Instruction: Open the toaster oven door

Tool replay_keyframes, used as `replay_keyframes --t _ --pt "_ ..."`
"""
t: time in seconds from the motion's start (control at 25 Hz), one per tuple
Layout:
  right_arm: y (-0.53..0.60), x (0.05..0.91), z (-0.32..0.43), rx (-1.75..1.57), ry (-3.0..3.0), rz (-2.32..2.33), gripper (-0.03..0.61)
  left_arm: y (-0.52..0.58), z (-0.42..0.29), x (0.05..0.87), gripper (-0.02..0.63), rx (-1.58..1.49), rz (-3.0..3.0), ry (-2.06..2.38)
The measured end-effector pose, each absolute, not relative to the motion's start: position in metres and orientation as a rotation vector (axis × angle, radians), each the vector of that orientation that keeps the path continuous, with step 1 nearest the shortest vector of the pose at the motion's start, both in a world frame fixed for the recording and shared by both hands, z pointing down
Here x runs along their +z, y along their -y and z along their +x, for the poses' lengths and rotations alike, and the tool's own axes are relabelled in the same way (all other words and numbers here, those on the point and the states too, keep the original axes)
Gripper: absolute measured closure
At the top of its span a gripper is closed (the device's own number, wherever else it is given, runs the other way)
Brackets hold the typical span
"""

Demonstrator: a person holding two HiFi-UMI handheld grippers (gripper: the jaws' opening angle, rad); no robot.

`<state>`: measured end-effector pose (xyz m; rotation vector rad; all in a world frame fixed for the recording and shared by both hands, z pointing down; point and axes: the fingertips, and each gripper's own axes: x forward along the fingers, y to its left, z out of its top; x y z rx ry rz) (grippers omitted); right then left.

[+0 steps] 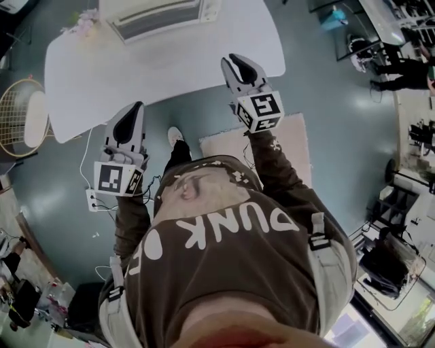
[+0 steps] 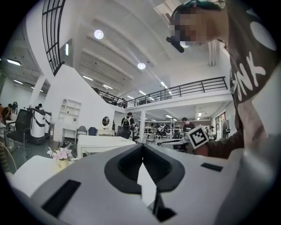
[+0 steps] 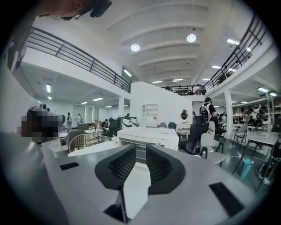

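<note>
A white toaster oven (image 1: 160,17) stands at the far edge of the white table (image 1: 204,54); its door looks closed, though only its top and front show. It also appears ahead in the right gripper view, toaster oven (image 3: 149,137), and in the left gripper view, toaster oven (image 2: 103,143). My right gripper (image 1: 239,66) hovers over the table's near edge, short of the oven; its jaws stand slightly apart with nothing between them, right gripper (image 3: 141,147). My left gripper (image 1: 134,109) hangs lower, off the table's front edge, its tips touching and empty, left gripper (image 2: 143,145).
A small vase of pink flowers (image 1: 81,24) sits left of the oven on the table. A wicker chair (image 1: 20,115) stands at the left. A power strip (image 1: 92,199) with cables lies on the floor beside my feet, and a beige rug (image 1: 292,146) lies to the right.
</note>
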<state>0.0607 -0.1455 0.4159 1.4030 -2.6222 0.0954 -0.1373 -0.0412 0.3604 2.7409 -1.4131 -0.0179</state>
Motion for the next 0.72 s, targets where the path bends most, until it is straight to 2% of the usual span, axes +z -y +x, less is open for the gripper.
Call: replay_keyframes --t 0.2,0.4,0.72 --pt "0.251 0.413 0.046 0.136 2.517 1.518 0.491 0.086 -0.174 0.363 0.611 -0.021 2.758 1.36" --pt "0.349 0.426 0.035 0.265 2.412 1.527 0.485 0.111 -0.182 0.362 0.611 -0.029 2.74 1.369" --pt "0.411 0.454 0.016 0.462 2.328 1.449 0.443 0.134 -0.195 0.349 0.611 -0.046 2.703 1.491"
